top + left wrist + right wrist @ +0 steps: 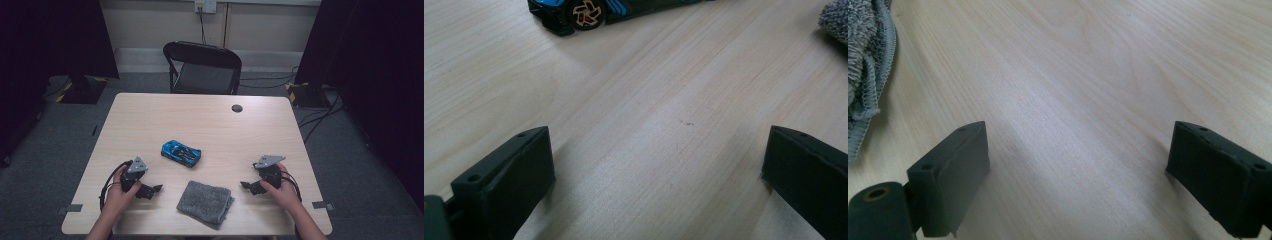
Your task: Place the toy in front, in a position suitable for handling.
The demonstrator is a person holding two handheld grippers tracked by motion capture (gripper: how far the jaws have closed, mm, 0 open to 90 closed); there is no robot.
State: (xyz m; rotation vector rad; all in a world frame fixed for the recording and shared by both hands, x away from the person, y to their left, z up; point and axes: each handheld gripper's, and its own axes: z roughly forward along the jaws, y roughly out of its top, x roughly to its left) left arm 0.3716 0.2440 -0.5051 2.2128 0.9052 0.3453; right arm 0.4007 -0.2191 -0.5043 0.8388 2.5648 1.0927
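The small blue and black toy car [181,153] sits near the middle of the pale wooden table [150,115], and nothing is touching it. Just in front of it, close to our edge, lies the folded grey fluffy cloth [205,203]. We hold our left gripper [156,189] on one side of the cloth and our right gripper [245,185] on the other side. Both rest low near the table. Each one has its jaws spread wide apart, with only bare wood between them. In the left gripper view we see the car's wheel [586,12] a little way ahead. In the right gripper view the cloth's edge [868,75] is off to the side. We think the work has not started yet. The car and cloth are both still waiting to be picked up.
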